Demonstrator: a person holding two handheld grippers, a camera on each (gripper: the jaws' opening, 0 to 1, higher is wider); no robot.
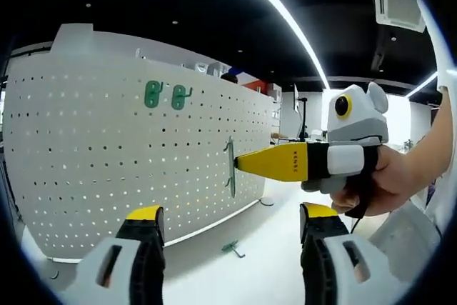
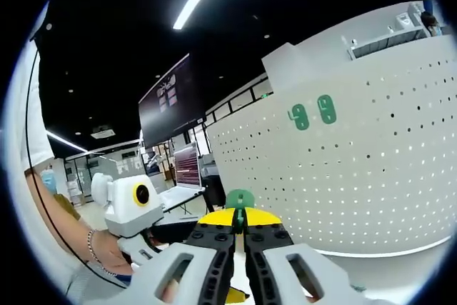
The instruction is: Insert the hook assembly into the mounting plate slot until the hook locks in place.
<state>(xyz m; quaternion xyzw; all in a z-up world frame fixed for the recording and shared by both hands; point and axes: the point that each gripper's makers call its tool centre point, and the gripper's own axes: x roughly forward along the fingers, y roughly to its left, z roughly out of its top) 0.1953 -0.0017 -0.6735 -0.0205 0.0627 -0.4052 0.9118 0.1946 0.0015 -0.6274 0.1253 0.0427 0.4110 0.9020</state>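
while pinched between the right gripper (image 2: 240,237) jaws, the green hook (image 2: 239,199) meets the pegboard (image 1: 107,155).

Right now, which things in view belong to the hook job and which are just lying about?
In the job:
- green hook, pinched in the right gripper and held at the pegboard
- left gripper, jaws apart, holding nothing

Lying about:
- two green hooks already hung high on the pegboard
- spare green hook on the white table
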